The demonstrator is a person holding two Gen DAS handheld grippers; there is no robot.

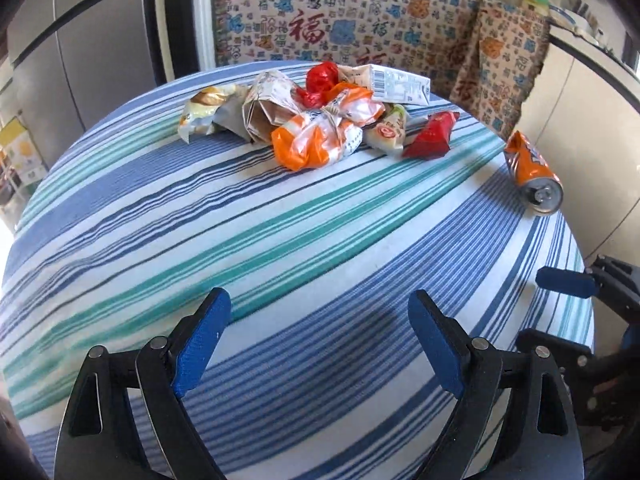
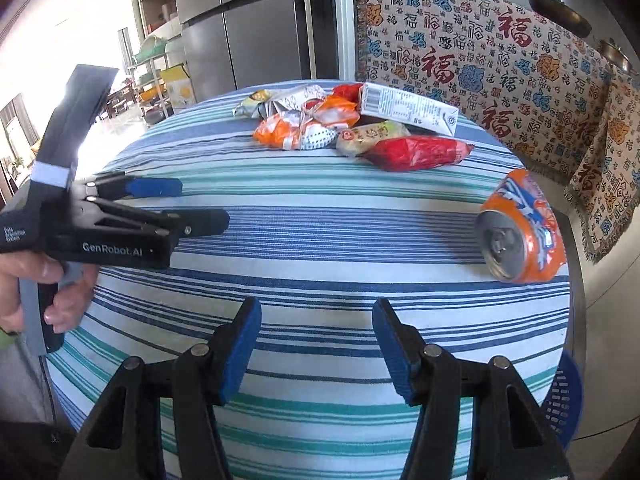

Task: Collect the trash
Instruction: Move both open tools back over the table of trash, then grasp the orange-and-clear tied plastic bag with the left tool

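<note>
Both tools come in empty: left tool [image 1: 320,336] spread wide, right tool [image 2: 316,344] spread, the wrapper pile [image 1: 320,120] ahead, the can [image 2: 520,228] lying ahead-right on the worktop [image 2: 320,240], easiest first pick.

one can [image 2: 520,228]; one carton [image 2: 408,108]
</note>
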